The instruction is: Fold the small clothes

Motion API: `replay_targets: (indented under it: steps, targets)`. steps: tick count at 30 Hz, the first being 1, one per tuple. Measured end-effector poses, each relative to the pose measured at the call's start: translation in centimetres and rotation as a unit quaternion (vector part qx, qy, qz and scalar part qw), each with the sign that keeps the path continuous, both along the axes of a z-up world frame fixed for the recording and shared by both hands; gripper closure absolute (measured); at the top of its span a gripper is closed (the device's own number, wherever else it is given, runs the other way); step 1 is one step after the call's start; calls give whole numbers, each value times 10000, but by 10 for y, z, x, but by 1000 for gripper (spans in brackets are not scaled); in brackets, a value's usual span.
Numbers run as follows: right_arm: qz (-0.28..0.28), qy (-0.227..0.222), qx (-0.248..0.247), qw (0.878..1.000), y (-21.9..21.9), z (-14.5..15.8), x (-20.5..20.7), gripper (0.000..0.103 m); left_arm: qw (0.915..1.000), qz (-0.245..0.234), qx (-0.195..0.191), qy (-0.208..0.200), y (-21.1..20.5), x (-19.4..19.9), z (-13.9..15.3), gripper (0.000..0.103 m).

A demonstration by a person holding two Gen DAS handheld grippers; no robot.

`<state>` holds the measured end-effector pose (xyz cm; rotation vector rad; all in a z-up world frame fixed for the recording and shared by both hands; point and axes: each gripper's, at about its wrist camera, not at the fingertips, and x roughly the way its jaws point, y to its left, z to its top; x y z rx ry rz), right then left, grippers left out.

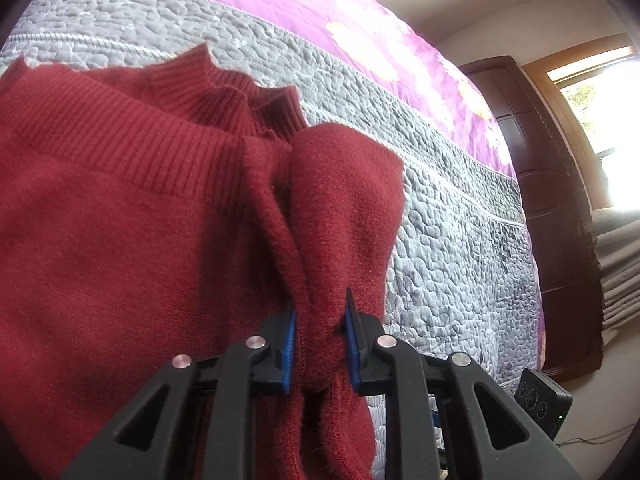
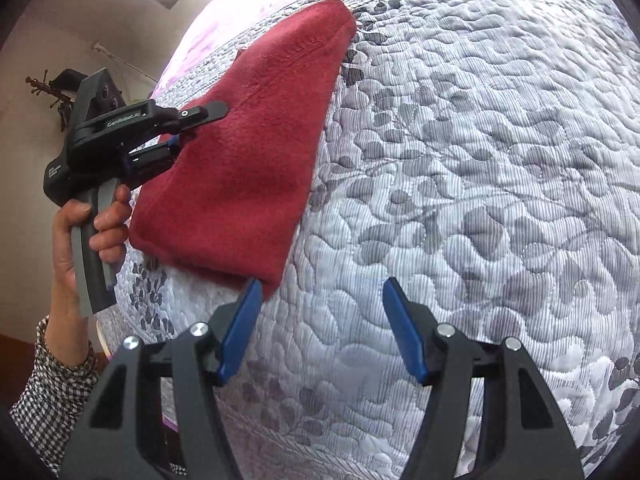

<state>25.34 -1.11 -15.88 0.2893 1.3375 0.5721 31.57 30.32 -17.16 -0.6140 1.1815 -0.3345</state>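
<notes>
A dark red knitted sweater (image 1: 120, 220) lies on the grey quilted bedspread (image 1: 460, 240), its ribbed collar toward the far side. My left gripper (image 1: 320, 332) is shut on a bunched fold of the sweater between its blue pads. In the right wrist view the same sweater (image 2: 244, 160) appears as a folded red wedge, and the left gripper (image 2: 176, 136) bites its left edge, held by a hand (image 2: 80, 232). My right gripper (image 2: 322, 300) is open just above the quilt, its left pad (image 2: 240, 332) next to the sweater's near corner, nothing between the fingers.
A purple flowered cover (image 1: 360, 20) lies beyond the grey quilt (image 2: 480, 200). A dark wooden wardrobe (image 1: 552, 200) and a bright window (image 1: 608, 128) stand past the bed's edge. A checked sleeve (image 2: 52, 392) is at lower left of the right wrist view.
</notes>
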Motion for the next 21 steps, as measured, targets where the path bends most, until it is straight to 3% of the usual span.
replay_targets:
  steps: [10, 21]
  targets:
    - [16, 107, -5, 9999, 10, -6, -2, 40, 9973, 117, 161, -706, 36, -22, 50, 84]
    - [247, 122, -14, 9996, 41, -7, -1, 40, 9938, 397, 368, -974, 111, -35, 88, 84]
